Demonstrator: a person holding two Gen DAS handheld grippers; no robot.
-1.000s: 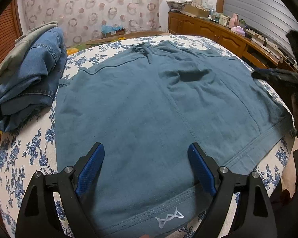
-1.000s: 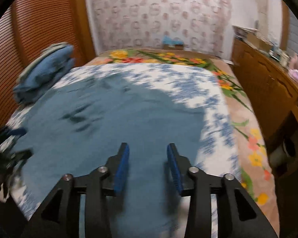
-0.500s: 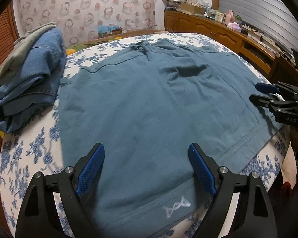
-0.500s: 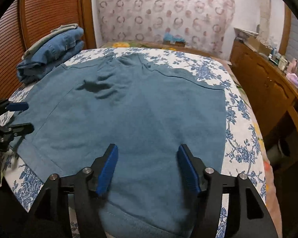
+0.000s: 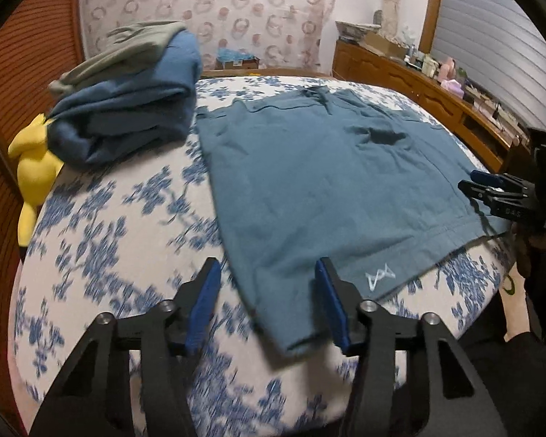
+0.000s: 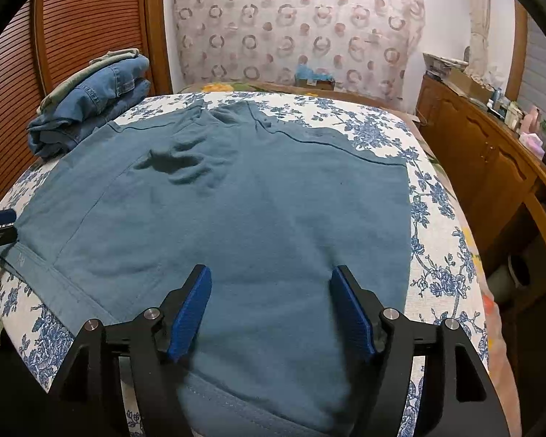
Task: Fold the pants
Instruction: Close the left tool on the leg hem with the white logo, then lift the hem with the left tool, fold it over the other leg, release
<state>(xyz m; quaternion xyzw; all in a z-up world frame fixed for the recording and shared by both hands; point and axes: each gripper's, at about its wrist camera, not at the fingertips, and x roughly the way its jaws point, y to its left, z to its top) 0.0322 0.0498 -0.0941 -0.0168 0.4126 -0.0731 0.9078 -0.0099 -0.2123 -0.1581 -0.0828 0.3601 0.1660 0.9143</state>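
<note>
Nearest to me, the left gripper (image 5: 267, 302) hangs over the near left corner of the pants (image 5: 331, 182), its blue pads apart but closing in, with the corner of the hem lying between them and neither pad pressing on the cloth. The right gripper (image 6: 271, 309) sits over the other near end of the hem, its jaws wide and opening further, the cloth spread under the gap with nothing pinched. In the left view that gripper shows from the side at the right edge of the pants (image 5: 491, 191).

The teal pants (image 6: 236, 211) lie flat across the bed (image 5: 120, 233), on its blue-flowered white cover, waistband at the far end and a small white logo (image 5: 380, 276) near the hem. A few wrinkles (image 6: 178, 164) gather left of the middle.

Further back on the left, just beside the pants, stands a pile of folded jeans (image 6: 91, 109) with a grey-green garment (image 5: 127, 47) on top, and a yellow soft toy (image 5: 34, 167) against it. A wooden cabinet (image 6: 491, 167) runs along the right wall, and a patterned curtain (image 6: 295, 25) hangs behind.
</note>
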